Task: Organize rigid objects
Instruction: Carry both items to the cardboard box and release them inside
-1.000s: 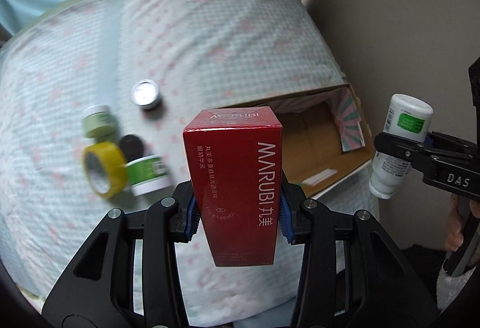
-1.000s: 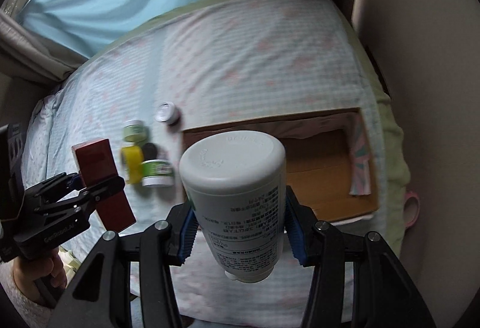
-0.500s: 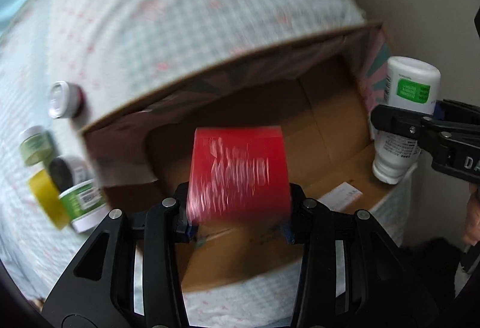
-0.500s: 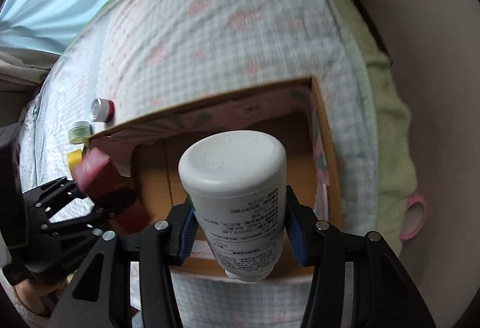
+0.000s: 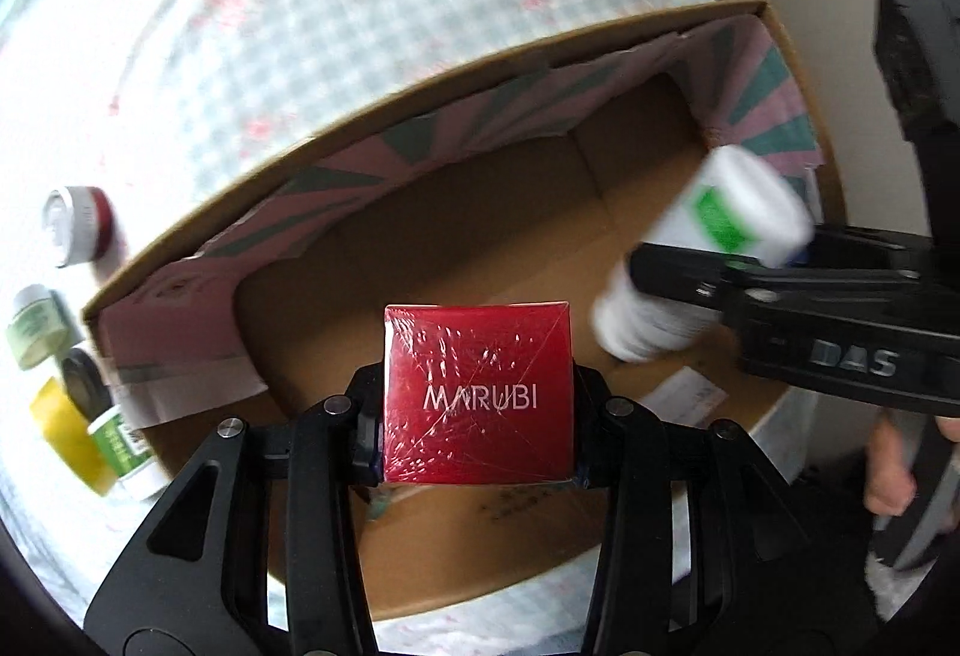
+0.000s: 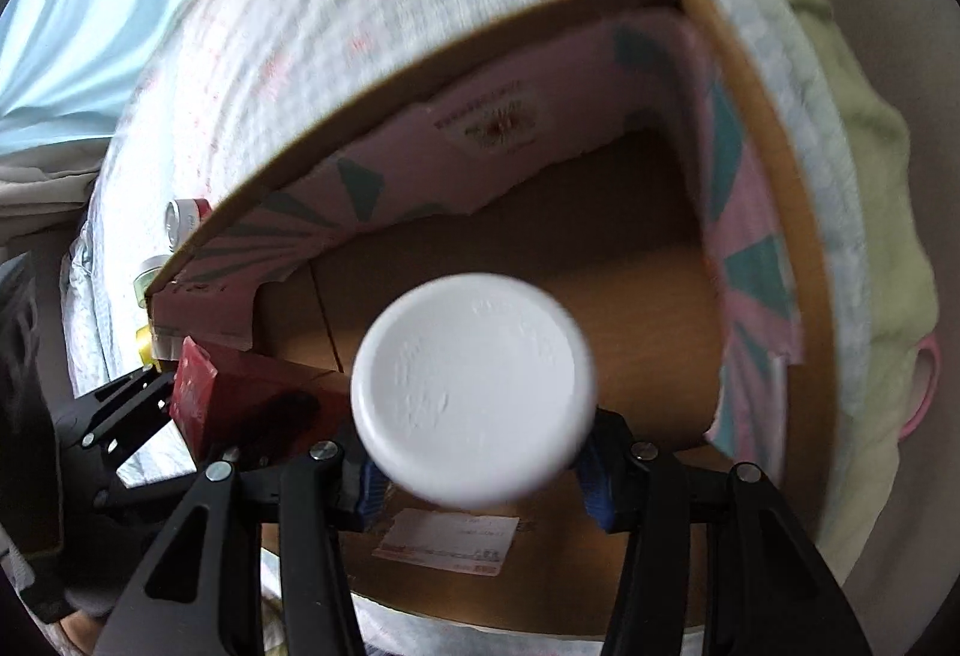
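My left gripper [image 5: 477, 425] is shut on a red MARUBI box [image 5: 477, 392], held end-on over the open cardboard box [image 5: 420, 86]. My right gripper [image 6: 477, 470] is shut on a white bottle with a green label [image 6: 474, 386], tilted over the right part of the same cardboard box [image 6: 762, 74]. The bottle [image 5: 702, 260] and right gripper [image 5: 708, 278] show at the right of the left wrist view. The red box [image 6: 240, 404] and left gripper [image 6: 180, 416] show at the left of the right wrist view.
On the checked bedspread left of the cardboard box lie a red-and-white jar [image 5: 78, 227], a pale green jar [image 5: 36, 326], a black lid [image 5: 81, 377], a yellow tape roll [image 5: 66, 434] and a green-labelled jar [image 5: 123, 452]. A paper label [image 6: 447, 539] lies on the box floor.
Both grippers have moved forward and down from above the bed to over the cardboard box, tilting their objects end-on toward it. Both stay shut on their objects.
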